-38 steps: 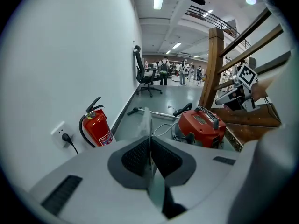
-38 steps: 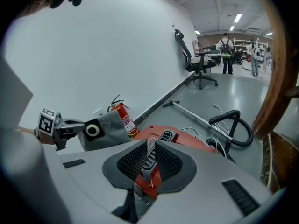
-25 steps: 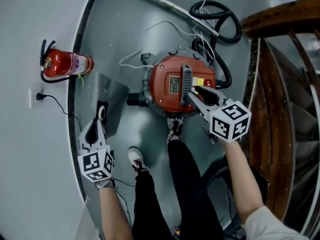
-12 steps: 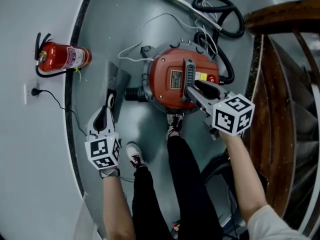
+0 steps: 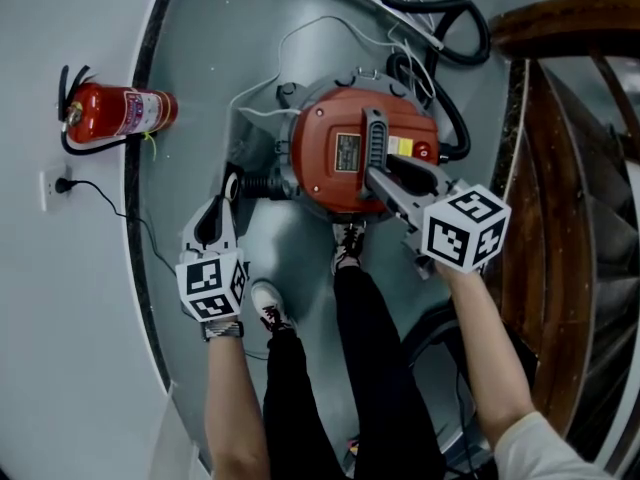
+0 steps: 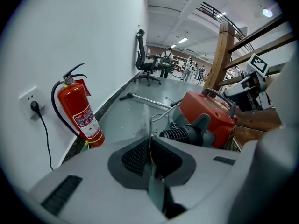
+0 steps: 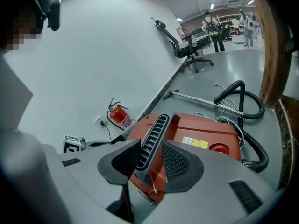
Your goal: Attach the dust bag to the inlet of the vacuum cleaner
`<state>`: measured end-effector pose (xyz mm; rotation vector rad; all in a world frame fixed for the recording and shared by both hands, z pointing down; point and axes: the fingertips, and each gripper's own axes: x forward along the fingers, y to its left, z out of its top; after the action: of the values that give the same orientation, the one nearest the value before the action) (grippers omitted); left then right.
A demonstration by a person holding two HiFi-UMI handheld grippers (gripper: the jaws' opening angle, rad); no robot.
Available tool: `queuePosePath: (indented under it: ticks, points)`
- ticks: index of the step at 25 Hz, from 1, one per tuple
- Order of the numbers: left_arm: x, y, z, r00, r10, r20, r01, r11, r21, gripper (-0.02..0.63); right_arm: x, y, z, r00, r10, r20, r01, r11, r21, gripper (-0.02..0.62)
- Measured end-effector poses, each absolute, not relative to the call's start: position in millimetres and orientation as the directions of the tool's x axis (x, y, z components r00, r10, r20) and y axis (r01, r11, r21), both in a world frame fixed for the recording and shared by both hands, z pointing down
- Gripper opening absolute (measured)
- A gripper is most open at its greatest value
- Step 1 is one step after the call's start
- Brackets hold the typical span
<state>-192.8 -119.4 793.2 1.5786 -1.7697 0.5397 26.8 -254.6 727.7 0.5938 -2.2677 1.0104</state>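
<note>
Grey floor (image 5: 200,58), smooth. White wall (image 5: 60,298) at left with a dark skirting strip (image 5: 135,218) along its foot. On the wall is a socket (image 5: 50,181) with a plug in it. A red fire extinguisher (image 5: 118,113) stands against the wall. Wooden stair railing (image 5: 560,28) at far right.

Only the head view shows my legs (image 5: 350,368), one shoe (image 5: 348,253) right at the vacuum's base, plus both marker cubes. Only the left gripper view shows an office chair (image 6: 145,62) and people (image 6: 189,69) far down the hall. The right gripper view shows the metal wand (image 7: 205,101) and the black hose (image 7: 243,101) on the floor past the vacuum.

My left gripper (image 5: 230,183) is clamped on the dust bag (image 6: 145,118), a thin grey sheet standing edge-on between the pads. The bag is left of the red vacuum cleaner (image 5: 325,153), just beside its black ribbed inlet (image 6: 180,135), which sticks out toward me. I can't tell whether bag and inlet touch. The bag is hard to pick out in the head view.

My right gripper (image 7: 152,153) is on top of the vacuum, and its jaws have just been opening. The black ribbed handle (image 7: 154,129) sits between them, pads close on either side, no squeeze visible.
</note>
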Motion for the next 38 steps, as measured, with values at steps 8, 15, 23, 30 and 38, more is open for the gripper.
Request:
queuePosePath:
  ticks: [8,15,23,30,38]
  points:
    - [-183.7,-129.6,793.4,0.015,-0.706,0.708,-0.976,0.145,0.165,0.020,26.0,-254.6,726.8,-0.747,-0.165,0.644,-0.592,0.607,-0.531,0.140]
    - [-172.7,-131.2,793.6,0.035,-0.732,0.681,-0.960,0.165,0.226,0.020,24.6,-254.0,726.6,-0.749,-0.164,0.642,-0.588,0.611,-0.530,0.140]
    - [-174.2,-130.6,792.0,0.037,-0.769,0.638,-0.903,0.247,0.351,0.018,24.5,-254.0,725.9,-0.753,-0.173,0.635,-0.589,0.608,-0.532,0.140]
    - [-174.9,-134.2,786.8,0.023,-0.787,0.617,-0.881,0.276,0.384,0.018,22.9,-253.9,725.5,-0.752,-0.150,0.642,-0.574,0.629,-0.525,0.141]
    - [-170.5,-136.1,783.5,0.047,-0.783,0.621,-0.917,0.213,0.338,0.018,21.8,-253.7,725.5,-0.754,-0.139,0.642,-0.559,0.649,-0.516,0.146]
